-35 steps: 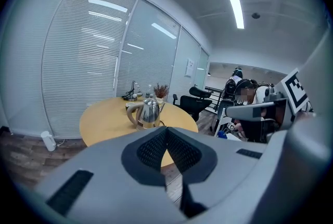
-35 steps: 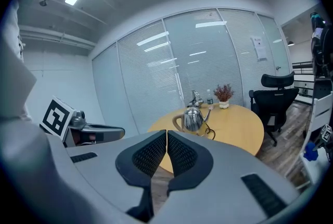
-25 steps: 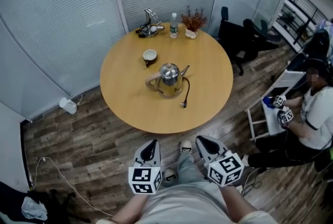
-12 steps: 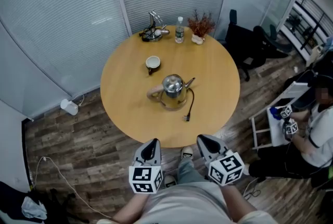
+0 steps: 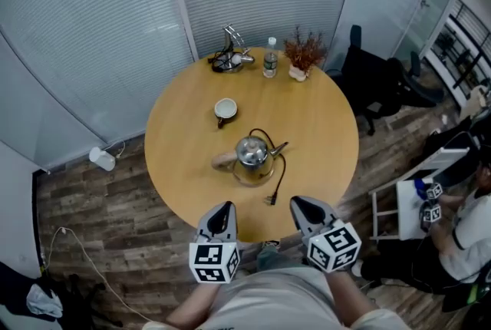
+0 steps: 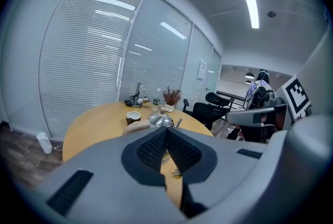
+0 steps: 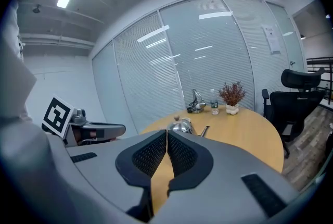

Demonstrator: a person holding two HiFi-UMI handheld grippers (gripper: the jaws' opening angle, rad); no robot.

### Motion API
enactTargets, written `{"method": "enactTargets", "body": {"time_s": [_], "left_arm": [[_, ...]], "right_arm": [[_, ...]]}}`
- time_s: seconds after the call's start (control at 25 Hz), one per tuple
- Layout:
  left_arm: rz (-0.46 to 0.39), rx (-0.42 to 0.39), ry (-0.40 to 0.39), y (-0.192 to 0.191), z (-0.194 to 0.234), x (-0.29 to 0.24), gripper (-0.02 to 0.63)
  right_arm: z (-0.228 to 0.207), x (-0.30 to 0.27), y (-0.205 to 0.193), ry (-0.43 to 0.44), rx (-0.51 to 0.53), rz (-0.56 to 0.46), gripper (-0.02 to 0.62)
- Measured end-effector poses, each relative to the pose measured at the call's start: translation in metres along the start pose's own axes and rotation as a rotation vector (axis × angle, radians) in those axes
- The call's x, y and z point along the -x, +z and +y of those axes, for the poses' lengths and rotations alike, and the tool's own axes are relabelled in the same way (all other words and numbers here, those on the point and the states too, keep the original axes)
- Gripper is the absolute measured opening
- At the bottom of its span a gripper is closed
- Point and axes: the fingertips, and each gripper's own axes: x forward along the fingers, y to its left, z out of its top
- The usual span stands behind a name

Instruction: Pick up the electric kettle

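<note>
Where the round table (image 5: 326, 121) is taken as the reference, the electric kettle (image 5: 252, 154) stands upright on its top, a little off centre towards the edge nearest the person holding the grippers. It has a clear body and a metal lid, its pale handle points to the table's left side and its spout to the right. Nothing is touching it. A black cord (image 5: 278, 171) loops round the back of the kettle and runs down its right side, ending in a plug (image 5: 269, 200) that lies on the table close to the near edge. A cup (image 5: 225, 109) sits on the table beyond the kettle, clear of it. Along the table's far edge stand a tangle of dark and metal items (image 5: 230, 58), a water bottle (image 5: 270, 60) and a small pot of dried plants (image 5: 304, 56). The left gripper (image 5: 222, 209) and the right gripper (image 5: 301, 203) hang side by side over the table's near edge, both short of the kettle. Each has its jaws pressed together with nothing between them. Off the table's right side is a dark office chair (image 5: 383, 83), and farther out a seated person (image 5: 460, 240). On the floor to the table's left lies a small white object (image 5: 100, 158).
</note>
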Motion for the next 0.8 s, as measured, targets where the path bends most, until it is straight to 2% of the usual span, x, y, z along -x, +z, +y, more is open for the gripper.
{"method": "enactTargets", "body": {"time_s": [0.4, 0.8], "left_arm": [[-0.005, 0.008, 0.069, 0.012, -0.007, -0.042, 0.003], [0.0, 0.012, 0.086, 0.02, 0.001, -0.054, 0.003]], "right_arm": [[-0.046, -0.029, 0.015, 0.07, 0.009, 0.021, 0.034], [-0.054, -0.04, 0.02, 0.083, 0.001, 0.041, 0.032]]}}
